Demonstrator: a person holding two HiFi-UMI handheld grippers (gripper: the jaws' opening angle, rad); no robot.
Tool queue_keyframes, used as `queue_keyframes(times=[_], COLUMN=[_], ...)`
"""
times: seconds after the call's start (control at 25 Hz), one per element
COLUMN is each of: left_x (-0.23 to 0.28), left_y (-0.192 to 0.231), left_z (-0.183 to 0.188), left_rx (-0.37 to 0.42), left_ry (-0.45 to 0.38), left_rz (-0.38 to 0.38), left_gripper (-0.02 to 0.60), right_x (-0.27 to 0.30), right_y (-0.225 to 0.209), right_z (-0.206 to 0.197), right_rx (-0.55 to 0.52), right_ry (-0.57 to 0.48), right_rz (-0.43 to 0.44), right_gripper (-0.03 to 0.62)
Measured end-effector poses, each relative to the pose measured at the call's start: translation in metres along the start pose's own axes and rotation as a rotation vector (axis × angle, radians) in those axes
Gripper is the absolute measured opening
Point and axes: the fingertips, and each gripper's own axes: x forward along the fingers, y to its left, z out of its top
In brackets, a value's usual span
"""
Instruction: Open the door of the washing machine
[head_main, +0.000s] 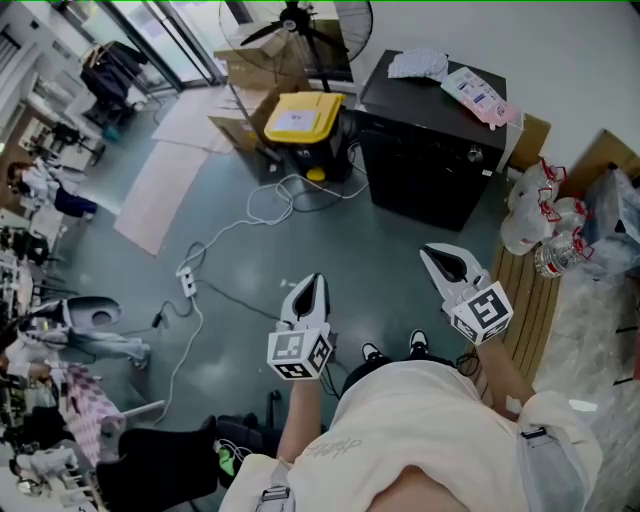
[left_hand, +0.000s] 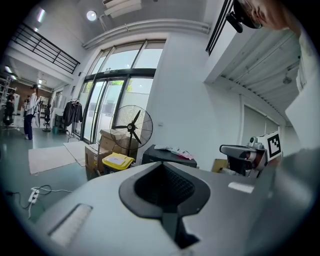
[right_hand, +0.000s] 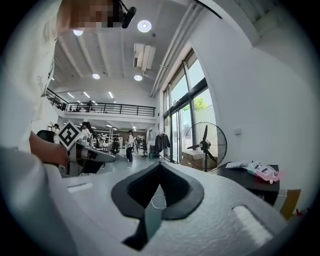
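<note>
A black box-shaped machine (head_main: 430, 150) stands on the grey floor by the far wall, and I cannot make out a door on it. It also shows as a dark block (left_hand: 167, 156) past my left jaws and at the right edge (right_hand: 250, 177) of the right gripper view. My left gripper (head_main: 318, 278) hangs in the air above the floor, well short of the machine, shut with nothing in it (left_hand: 161, 164). My right gripper (head_main: 428, 250) is beside it, a little closer to the machine, tips together and empty (right_hand: 160, 163).
A cloth (head_main: 418, 64) and a pink-white packet (head_main: 478, 95) lie on the machine. To its left are a yellow-lidded bin (head_main: 298, 118), a standing fan (head_main: 300, 25) and cardboard boxes (head_main: 250, 70). A white cable and power strip (head_main: 187, 283) cross the floor. Bags and bottles (head_main: 545, 225) sit on a wooden pallet (head_main: 525, 300) at right.
</note>
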Motion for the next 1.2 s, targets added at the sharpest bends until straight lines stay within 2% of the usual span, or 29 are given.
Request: queue_keyframes(times=[0.2, 0.28, 0.44, 0.52, 0.68, 1.04, 1.2], left_x=[-0.001, -0.003, -0.01, -0.011, -0.009, 0.013, 0.038], left_y=[0.012, 0.016, 0.03, 0.036, 0.048, 0.081, 0.093], left_z=[0.002, -0.001, -0.005, -0.008, -0.015, -0.03, -0.019], left_rx=[0.016, 0.014, 0.005, 0.01, 0.001, -0.062, -0.039], left_ry=[-0.004, 0.004, 0.004, 0.002, 0.003, 0.041, 0.056], left_rz=[-0.019, -0.035, -0.055, -0.072, -0.086, -0.042, -0.018], left_gripper=[0.021, 0.056, 0.069, 0.106, 0.138, 0.137, 0.135], right_x=[0.01, 0.013, 0.024, 0.028, 0.035, 0.074, 0.105], right_y=[0.008, 0.012, 0.024, 0.03, 0.036, 0.025, -0.004], right_z=[0.002, 0.001, 0.004, 0.004, -0.004, -0.012, -0.026], right_rx=[-0.005, -0.002, 0.009, 0.001, 0.003, -0.007, 0.044], right_ry=[0.004, 0.01, 0.007, 0.008, 0.039, 0.091, 0.086], right_rz=[-0.021, -0.029, -0.046, -0.053, -0.063, -0.021, -0.005], right_gripper=[0.002, 0.002, 0.002, 0.002, 0.002, 0.002, 0.002])
